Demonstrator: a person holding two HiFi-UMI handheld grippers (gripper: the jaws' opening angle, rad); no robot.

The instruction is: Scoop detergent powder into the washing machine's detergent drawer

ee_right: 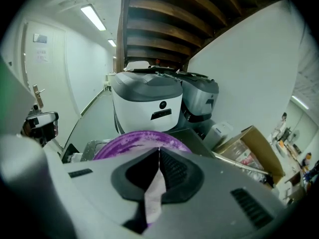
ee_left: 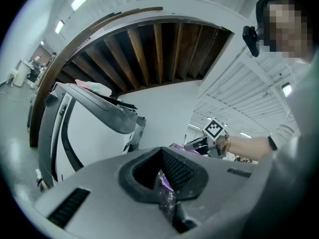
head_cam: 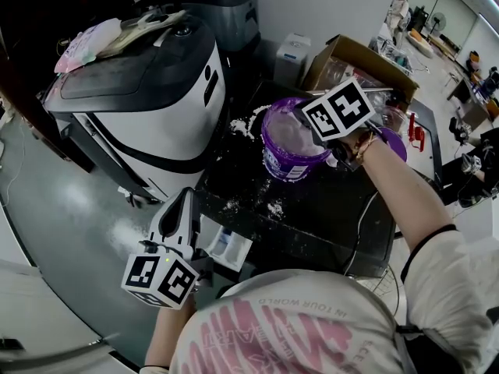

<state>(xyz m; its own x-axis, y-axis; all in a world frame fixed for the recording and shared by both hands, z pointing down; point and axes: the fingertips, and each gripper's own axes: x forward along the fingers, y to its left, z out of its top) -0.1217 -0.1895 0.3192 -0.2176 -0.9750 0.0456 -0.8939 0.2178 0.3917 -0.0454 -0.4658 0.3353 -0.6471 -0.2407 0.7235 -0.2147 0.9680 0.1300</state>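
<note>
Desk: Step?
Op: Scooping. My R gripper [ee_right: 159,153] pinches pale flat strip [ee_right: 153,199], prob. scoop handle, above round purple plastic tub [head_cam: 287,164]; L gripper [head_cam: 186,196] closed, empty. Next: lift level toward white drawer [head_cam: 227,245], nearer me than tub.

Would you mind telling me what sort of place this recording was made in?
Probably a test corner of a large lab hall, under a staircase: two washing machines stand side by side, an open cardboard box sits nearby, and desks with people fill the background.
</note>
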